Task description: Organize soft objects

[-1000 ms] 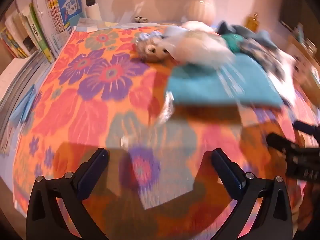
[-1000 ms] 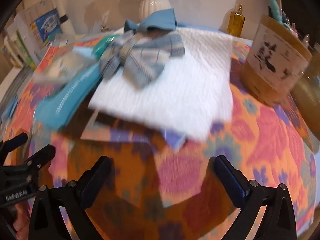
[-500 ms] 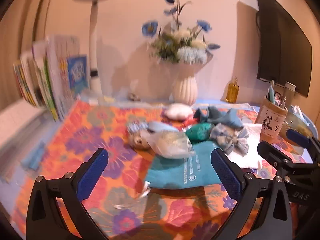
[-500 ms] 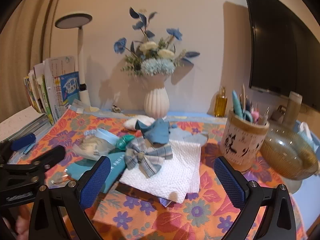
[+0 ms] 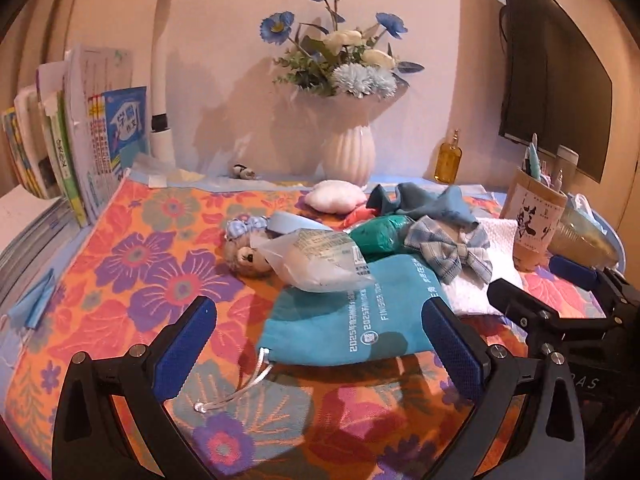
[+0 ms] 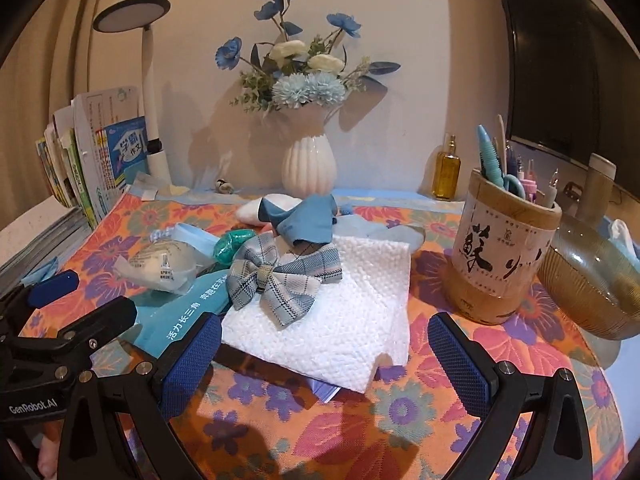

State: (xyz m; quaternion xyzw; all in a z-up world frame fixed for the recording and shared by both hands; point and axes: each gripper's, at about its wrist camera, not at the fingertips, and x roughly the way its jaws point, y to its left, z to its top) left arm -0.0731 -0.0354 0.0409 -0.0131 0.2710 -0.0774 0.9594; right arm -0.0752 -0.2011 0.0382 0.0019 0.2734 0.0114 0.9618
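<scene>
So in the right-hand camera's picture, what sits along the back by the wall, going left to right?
Books → lamp → vase → oil bottle → pen pot → glass bowl.

Warm, orange-tinted indoor light, moderately dim. Both views sharp, no motion blur. Strong fisheye bowing; black vignette in all corners. Vase of flowers [image 6: 308, 164] casts soft shadows up the wall [image 6: 400, 20] on either side. Dark shadows pool on the floral cloth [image 5: 132, 248] nearest the lens. Faint glare on glass bowl [image 6: 592, 276].
</scene>
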